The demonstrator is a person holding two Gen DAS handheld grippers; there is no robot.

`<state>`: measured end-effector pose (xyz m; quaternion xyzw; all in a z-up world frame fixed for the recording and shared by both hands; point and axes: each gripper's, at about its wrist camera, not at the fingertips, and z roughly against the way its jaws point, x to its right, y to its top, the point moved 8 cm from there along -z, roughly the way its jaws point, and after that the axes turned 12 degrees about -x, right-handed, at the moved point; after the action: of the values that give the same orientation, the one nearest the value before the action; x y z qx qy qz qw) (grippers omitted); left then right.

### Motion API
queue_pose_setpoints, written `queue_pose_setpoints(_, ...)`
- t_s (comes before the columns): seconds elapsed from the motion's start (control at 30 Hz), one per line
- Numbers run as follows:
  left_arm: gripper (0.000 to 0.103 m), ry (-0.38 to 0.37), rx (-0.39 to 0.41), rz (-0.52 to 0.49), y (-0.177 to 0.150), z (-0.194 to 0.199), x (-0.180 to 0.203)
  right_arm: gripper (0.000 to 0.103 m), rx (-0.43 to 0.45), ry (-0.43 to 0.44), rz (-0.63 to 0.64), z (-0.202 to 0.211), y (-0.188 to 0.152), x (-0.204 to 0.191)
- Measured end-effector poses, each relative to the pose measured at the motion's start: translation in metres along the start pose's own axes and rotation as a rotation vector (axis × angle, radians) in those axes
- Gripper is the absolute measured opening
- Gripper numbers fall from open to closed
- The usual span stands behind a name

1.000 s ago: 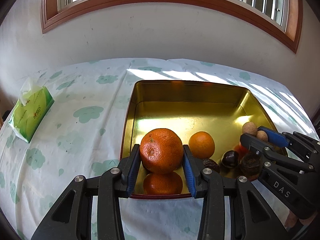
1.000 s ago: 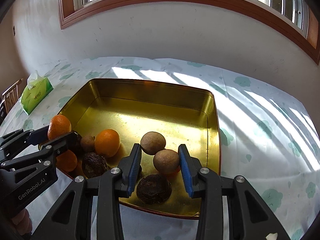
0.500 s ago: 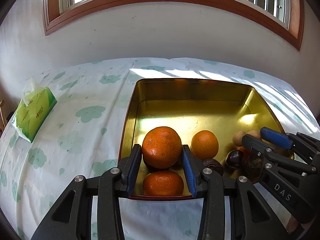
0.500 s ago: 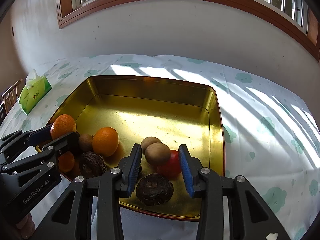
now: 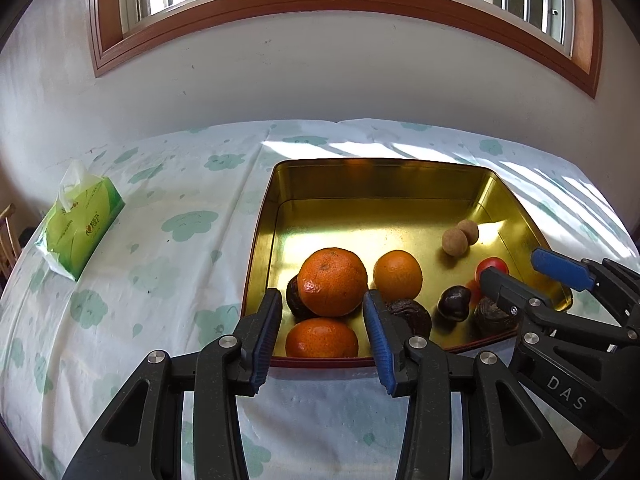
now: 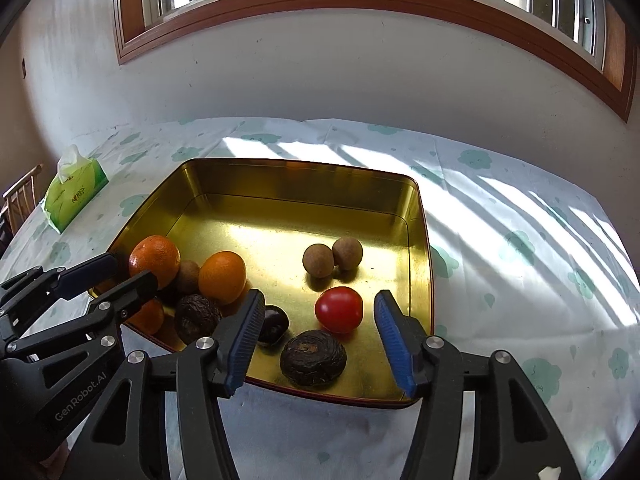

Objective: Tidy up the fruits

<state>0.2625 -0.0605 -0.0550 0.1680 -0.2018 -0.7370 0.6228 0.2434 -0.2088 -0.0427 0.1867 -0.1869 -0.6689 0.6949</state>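
A gold tin tray [image 5: 384, 184] [image 6: 304, 184] holds the fruit. My left gripper [image 5: 322, 308] is open just behind a large orange [image 5: 332, 282] that rests on a dark fruit and another orange [image 5: 322, 338]; it no longer grips it. A third orange [image 5: 397, 274] [image 6: 222, 277] sits beside them. My right gripper [image 6: 318, 312] is open and empty, over the tray's near right part, above a red tomato [image 6: 339, 309] and a dark wrinkled fruit [image 6: 313, 357]. Two brown round fruits [image 6: 332, 258] [image 5: 460, 237] lie together beyond the tomato.
A green tissue pack [image 5: 82, 228] [image 6: 74, 194] lies on the cloud-patterned tablecloth at far left. More dark fruits [image 6: 198, 318] sit near the tray's front edge. A white wall and window stand behind the table. A wooden chair [image 6: 20, 196] shows at left.
Both grippers opened and drew back. The left let go of the large orange onto the pile. The right released a brown fruit, which now lies beside the other one.
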Motion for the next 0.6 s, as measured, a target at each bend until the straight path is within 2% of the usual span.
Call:
queue_pose_setpoints(0.33, 0.044, 0.006, 0.019, 0.049, -0.03, 0.037, -0.006, 0.057, 0.033, -0.021, -0.036, 0.039, -0.036, -0.003)
queue_pose_setpoints(0.6, 0.044, 0.064, 0.023, 0.053, -0.073, 0.062, -0.01, 0.058, 0.054, -0.038, -0.044, 0.066, -0.071, -0.009)
